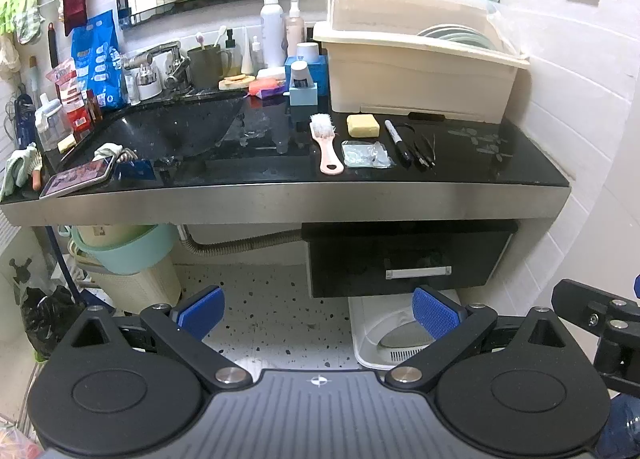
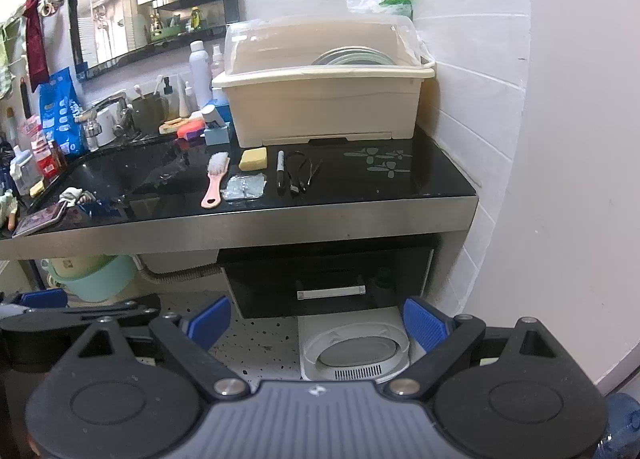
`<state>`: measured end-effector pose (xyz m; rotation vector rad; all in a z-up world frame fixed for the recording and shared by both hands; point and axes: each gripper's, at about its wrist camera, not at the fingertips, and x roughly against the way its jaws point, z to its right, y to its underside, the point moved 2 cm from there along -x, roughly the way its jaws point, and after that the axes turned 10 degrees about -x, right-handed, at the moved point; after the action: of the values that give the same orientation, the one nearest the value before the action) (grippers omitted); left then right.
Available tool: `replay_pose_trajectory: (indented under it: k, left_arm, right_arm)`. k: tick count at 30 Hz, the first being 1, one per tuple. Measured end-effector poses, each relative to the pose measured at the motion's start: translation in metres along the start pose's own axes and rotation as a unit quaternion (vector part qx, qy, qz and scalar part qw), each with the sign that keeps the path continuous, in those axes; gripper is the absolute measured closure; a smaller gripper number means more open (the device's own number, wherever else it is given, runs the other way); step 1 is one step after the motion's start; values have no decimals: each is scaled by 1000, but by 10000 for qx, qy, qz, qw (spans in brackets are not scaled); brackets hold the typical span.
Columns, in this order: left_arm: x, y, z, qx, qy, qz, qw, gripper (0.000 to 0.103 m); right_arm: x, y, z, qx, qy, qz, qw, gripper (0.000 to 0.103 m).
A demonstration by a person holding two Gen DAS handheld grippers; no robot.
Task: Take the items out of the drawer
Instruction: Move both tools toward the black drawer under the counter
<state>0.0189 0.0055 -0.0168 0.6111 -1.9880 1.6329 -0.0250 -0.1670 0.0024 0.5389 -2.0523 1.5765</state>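
Drawer (image 2: 328, 279), closed beneath the counter (image 2: 248, 221): I judged it rigid and fairly heavy, best taken by its slim metal handle (image 2: 331, 292), likely slippery. My left tool (image 1: 316, 309) and right tool (image 2: 316, 317) hung spread, empty, well short.

Table (image 1: 460, 175) top glossy black, mirror-like, brushed metal front edge. Drawer (image 1: 404, 259) glossy black too, shiny metal handle (image 1: 418, 272). Dish box (image 1: 416, 87) matt cream plastic. Pink brush (image 1: 326, 143) smooth plastic. Hand-held gripper (image 1: 318, 311) matt black, ribbed blue pads (image 1: 434, 315).
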Motion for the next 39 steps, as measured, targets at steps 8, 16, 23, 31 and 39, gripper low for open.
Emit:
replay_pose_trajectory:
  k: [8, 16, 23, 31, 39]
  left_arm:
    - [-1, 1, 0, 12, 44, 79, 10000, 2]
    - [-4, 3, 3, -32, -78, 106, 9999, 2]
    - [-5, 3, 6, -184, -217, 227, 9993, 2]
    - [-10, 5, 5, -133, -311, 273, 9991, 2]
    - [-23, 8, 0, -2, -220, 142, 9997, 2]
  right_arm:
    - [2, 0, 11, -141, 67, 279, 9995, 9]
    - [2, 0, 16, -59, 106, 413, 9991, 9]
    - [-9, 1, 9, 38, 293, 331, 9990, 9]
    - [-18, -6, 20, -331, 216, 356, 9986, 10]
    - [-40, -11, 20, -24, 357, 388, 9986, 10]
